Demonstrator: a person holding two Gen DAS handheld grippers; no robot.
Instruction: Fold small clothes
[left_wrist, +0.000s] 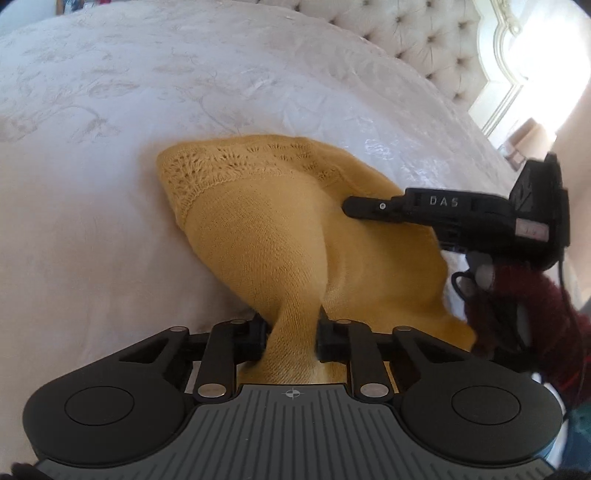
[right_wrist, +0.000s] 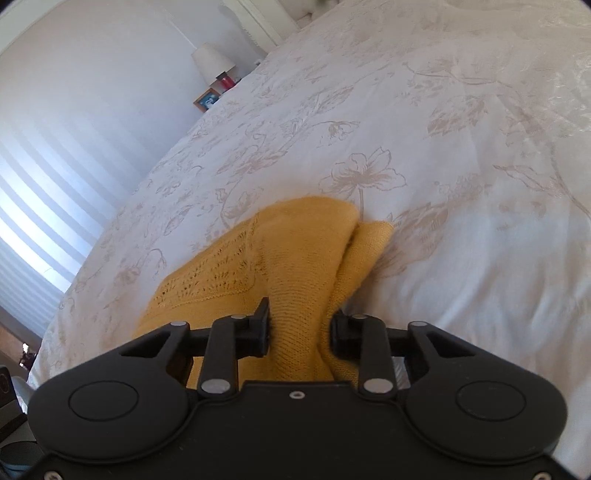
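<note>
**Knit, sheen and matt plastic**

The yellow garment (left_wrist: 266, 251) bunched between the left tongs (left_wrist: 291, 336) is soft knit cloth, openwork lace along its far edge. Beneath it, the bedspread (right_wrist: 461, 155) is smooth cloth with a faint sheen and woven flowers. Both tongs, the right tongs (right_wrist: 301, 328) too, are matt black plastic with shiny metal pins. Beyond, the headboard (left_wrist: 406, 40) is tufted cloth.

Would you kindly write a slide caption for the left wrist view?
Left claw pinching a bunched mustard-yellow knit garment on a white floral bedspread, right claw gripping its far side.
</note>
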